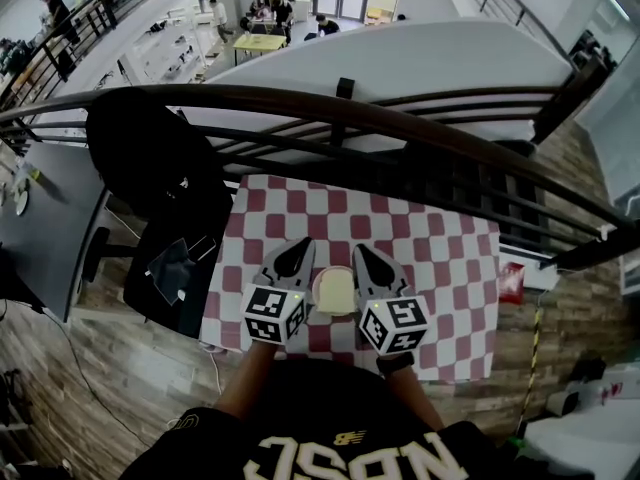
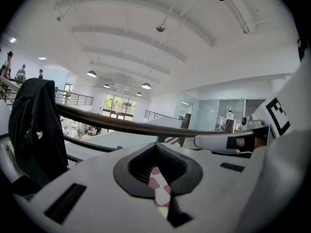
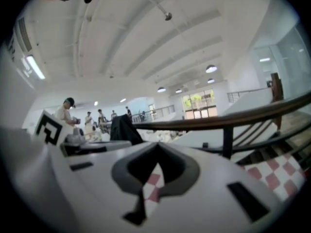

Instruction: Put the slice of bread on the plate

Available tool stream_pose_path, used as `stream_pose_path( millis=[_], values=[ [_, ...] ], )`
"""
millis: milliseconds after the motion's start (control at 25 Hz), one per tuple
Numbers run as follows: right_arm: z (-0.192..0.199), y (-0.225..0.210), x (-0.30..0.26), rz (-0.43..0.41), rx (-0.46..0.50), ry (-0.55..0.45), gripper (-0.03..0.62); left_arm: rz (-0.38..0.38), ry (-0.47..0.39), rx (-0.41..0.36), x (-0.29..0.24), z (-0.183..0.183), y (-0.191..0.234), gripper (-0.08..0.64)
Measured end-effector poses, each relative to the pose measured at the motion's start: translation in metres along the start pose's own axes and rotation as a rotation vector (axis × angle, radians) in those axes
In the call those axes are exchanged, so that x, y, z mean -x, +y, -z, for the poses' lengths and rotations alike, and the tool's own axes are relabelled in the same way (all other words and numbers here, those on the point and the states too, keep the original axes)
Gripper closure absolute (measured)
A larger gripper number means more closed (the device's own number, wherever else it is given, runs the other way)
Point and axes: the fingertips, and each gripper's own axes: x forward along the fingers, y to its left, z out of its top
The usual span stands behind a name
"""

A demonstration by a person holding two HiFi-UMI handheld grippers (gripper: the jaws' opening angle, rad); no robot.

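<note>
bread: slice of bread (image 1: 336,288) lies on the plate (image 1: 318,305), between both tools | left gripper (image 1: 294,256): pinched closed, empty | right gripper (image 1: 366,260): closed too, empty | risk: a hand dipping low might bump the plate — bread could slide off

- Checked tablecloth (image 1: 450,268): red and white, covering the tabletop in front of you.
- Dark curved handrail (image 1: 340,103): runs past the tabletop's far edge, with a barred balustrade beneath it.
- Black jacket (image 1: 150,153): draped over a chair at your left.
- Dark flat device (image 1: 172,268): lies on that chair's seat.
- Grey desk (image 1: 45,228): further left.
- Red packet (image 1: 511,281): just beside the cloth's right edge.
- Wood-plank floor (image 1: 60,368): around you.
- People (image 1: 285,10): near a yellow table (image 1: 260,41) on the lower level.
- Round ceiling lamps (image 2: 146,86): overhead.
</note>
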Motion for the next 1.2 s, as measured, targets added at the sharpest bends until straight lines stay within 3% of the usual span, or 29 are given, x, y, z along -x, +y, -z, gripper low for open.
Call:
stream_pose_path(
  millis=[200,360,800,1200],
  values=[
    [-0.038,0.002,0.013,0.051,0.094,-0.091,0.577,-0.014,-0.102,-0.099,0.006,-0.052,-0.008,0.541],
    [-0.06,-0.001,0.021,0.09,0.134,-0.149,0.578,-0.016,-0.15,-0.156,0.011,-0.072,-0.016,0.541],
    [-0.065,-0.006,0.032,0.141,0.169,-0.171,0.578,0.007,-0.14,-0.167,0.017,-0.065,-0.028,0.541],
    [-0.055,0.001,0.027,0.121,0.183,-0.14,0.577,-0.011,-0.159,-0.161,0.024,-0.065,-0.028,0.541]
  ],
)
